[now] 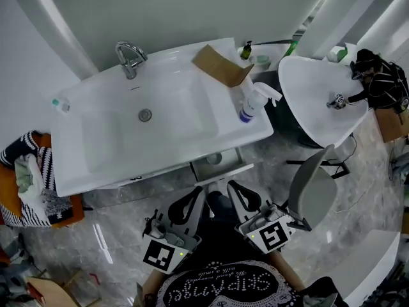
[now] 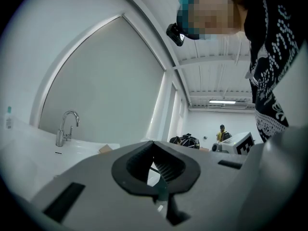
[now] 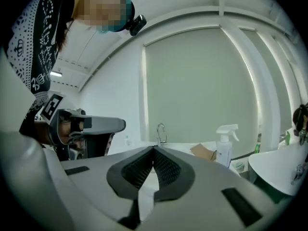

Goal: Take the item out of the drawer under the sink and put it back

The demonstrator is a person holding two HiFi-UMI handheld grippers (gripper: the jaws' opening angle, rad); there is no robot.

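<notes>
At the left edge of the worktop stands a small bottle, and the tap rises at the back edge behind the basin. Both sit clear of the front edge, so nothing hinders access below.

The left gripper has its jaws closed on nothing. It points level toward the front edge, at about worktop height, and touches nothing.

The drawer is pulled partly out under the front edge, right of centre, just ahead of both grippers. A pale round thing, too small to identify, lies inside and is probably the item. Since it lies in the drawer and both jaws are empty, it is either not yet lifted or already returned; the views do not settle which.

The right gripper also has its jaws closed and empty. It is held beside the left one and aimed the same way, a stance better suited to nudging the drawer front than to grasping.

Cardboard lies toward the back right corner. A spray bottle stands upright at the right edge. Both are apart from the drawer's path.
</notes>
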